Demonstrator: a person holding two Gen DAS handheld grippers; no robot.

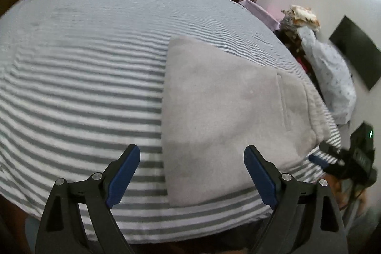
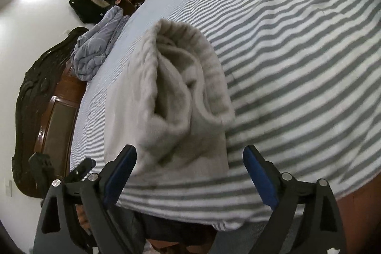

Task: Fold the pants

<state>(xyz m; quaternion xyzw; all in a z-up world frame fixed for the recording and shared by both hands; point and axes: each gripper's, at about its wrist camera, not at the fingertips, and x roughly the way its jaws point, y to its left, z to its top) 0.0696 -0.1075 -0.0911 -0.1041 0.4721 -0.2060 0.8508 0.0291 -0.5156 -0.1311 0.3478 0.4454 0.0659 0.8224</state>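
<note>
Lying folded into a compact grey bundle on the striped bedsheet [image 1: 83, 92], the pants [image 1: 226, 111] sit right of centre in the left wrist view, a pocket seam showing on the top layer and the ribbed waistband along the right edge. In the right wrist view the same bundle fills the centre of the frame, seen end-on, with the stacked layers and the waistband curling open toward the camera.

The left gripper [image 1: 191, 175] stands with its blue pads wide apart at the bottom of its frame, over the near left corner of the bundle, and nothing is pressed between them. The right gripper [image 2: 189, 173] is likewise spread wide at the bottom of its view; the near end of the cloth shows between its fingers but neither pad bears on it. In the lower right of the left view the right gripper appears again, just off the waistband side of the bundle.

To my eye the folding itself looks done or nearly so, and both tools have let go. What remains, if anything, would be tidying: the open end in the right view gapes a little, so a next move would call for pressing or squaring those layers without dragging the top one askew.

A rumpled blue-grey quilt [image 2: 95, 49] lies at the upper left, by the dark wooden headboard [image 2: 40, 97]
</note>
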